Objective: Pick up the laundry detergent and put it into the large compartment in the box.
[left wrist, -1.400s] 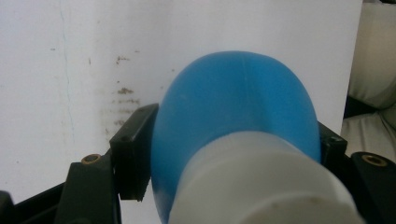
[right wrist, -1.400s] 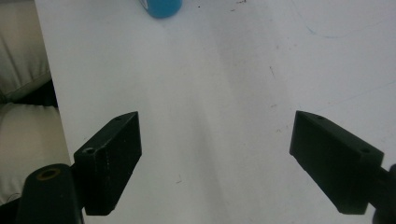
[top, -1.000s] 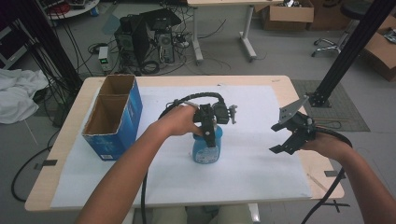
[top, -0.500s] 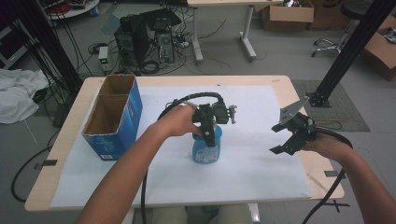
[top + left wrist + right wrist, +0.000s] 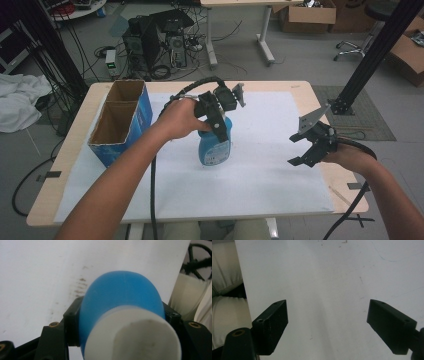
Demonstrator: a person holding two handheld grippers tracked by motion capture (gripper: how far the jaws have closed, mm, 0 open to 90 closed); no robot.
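blue plastic bottle with white cap (image 5: pixel 214 146) upright at table centre | left gripper (image 5: pixel 216 119) clamped on its neck, 12 o'clock side | likely light, smooth, slippery; best held under cap | right gripper (image 5: pixel 306 143) jaws apart, idle at 3 o'clock

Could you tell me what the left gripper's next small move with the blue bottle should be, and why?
Probably lift it straight up. The left gripper is already shut on the neck of the blue bottle, which stands upright on the white sheet. The cardboard box sits open to its left, a likely destination. The right gripper is open and apart.
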